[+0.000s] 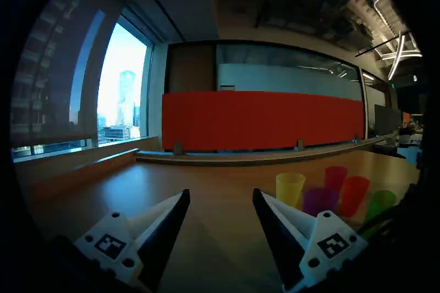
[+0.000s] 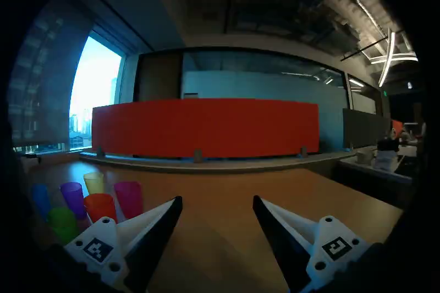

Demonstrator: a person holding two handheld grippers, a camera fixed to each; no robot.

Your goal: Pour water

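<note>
Several translucent plastic cups stand in a cluster on the wooden table. In the left gripper view they are to the right: a yellow cup [image 1: 289,187], a pink cup [image 1: 335,177], a purple cup [image 1: 319,200], an orange cup [image 1: 353,195] and a green cup [image 1: 380,203]. My left gripper [image 1: 221,197] is open above the table, left of the cups, with nothing between its fingers. In the right gripper view the same cups sit at the lower left: yellow cup [image 2: 94,182], purple cup [image 2: 73,198], pink cup [image 2: 128,198], orange cup [image 2: 99,206], green cup [image 2: 62,222], blue cup [image 2: 40,199]. My right gripper [image 2: 217,199] is open, right of them.
A red partition panel [image 1: 264,120] runs along the table's far edge, with glass behind it. A bright window [image 1: 121,95] lies to the left. Another desk with small objects [image 2: 385,158] stands at the far right. Bare wooden tabletop [image 2: 231,183] stretches ahead of both grippers.
</note>
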